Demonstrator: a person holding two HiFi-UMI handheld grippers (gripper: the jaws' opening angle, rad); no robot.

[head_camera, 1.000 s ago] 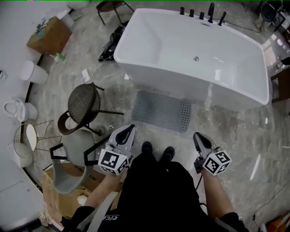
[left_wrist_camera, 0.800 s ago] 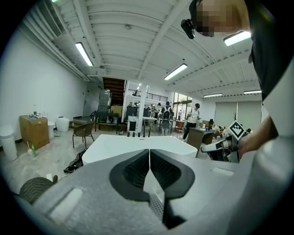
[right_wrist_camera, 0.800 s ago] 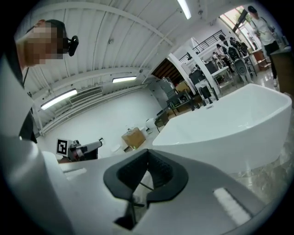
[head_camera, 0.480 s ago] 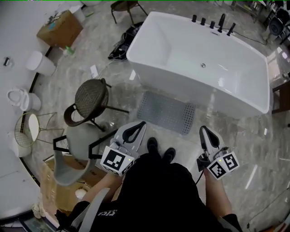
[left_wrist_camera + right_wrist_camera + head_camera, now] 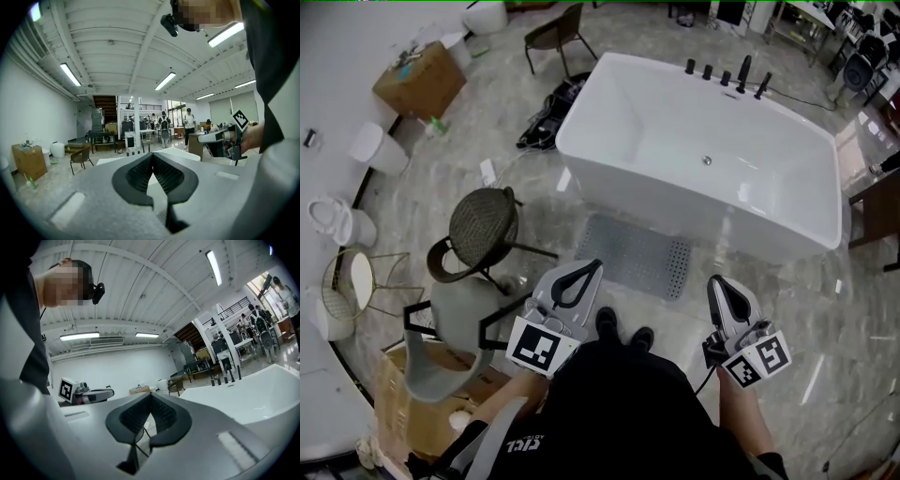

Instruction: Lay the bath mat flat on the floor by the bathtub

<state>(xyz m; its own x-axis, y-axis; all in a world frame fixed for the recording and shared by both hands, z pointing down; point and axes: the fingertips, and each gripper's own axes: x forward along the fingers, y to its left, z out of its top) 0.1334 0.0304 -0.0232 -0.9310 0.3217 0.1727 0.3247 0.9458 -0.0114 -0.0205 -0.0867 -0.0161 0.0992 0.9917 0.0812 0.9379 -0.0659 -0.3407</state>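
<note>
The grey perforated bath mat (image 5: 634, 253) lies flat on the marble floor along the near side of the white bathtub (image 5: 787, 187). The person's black shoes (image 5: 622, 328) stand just short of its near edge. My left gripper (image 5: 594, 267) is held at waist height, left of the shoes, shut with nothing in it. My right gripper (image 5: 714, 281) is on the other side, also shut and empty. In the left gripper view the jaws (image 5: 152, 155) meet at the tips; the right gripper view shows the same (image 5: 150, 397). Both point level across the room, above the mat.
A wicker chair (image 5: 481, 221) and a grey chair (image 5: 448, 319) stand left of the mat. Cardboard boxes (image 5: 419, 78) (image 5: 398, 398), a white bin (image 5: 375, 146) and a black bag (image 5: 546, 117) lie along the left. Black taps (image 5: 727, 73) line the tub's far rim.
The head view has drifted slightly, and both grippers have shifted a little in it. The mat lies in the same place. Both grippers stay shut.
</note>
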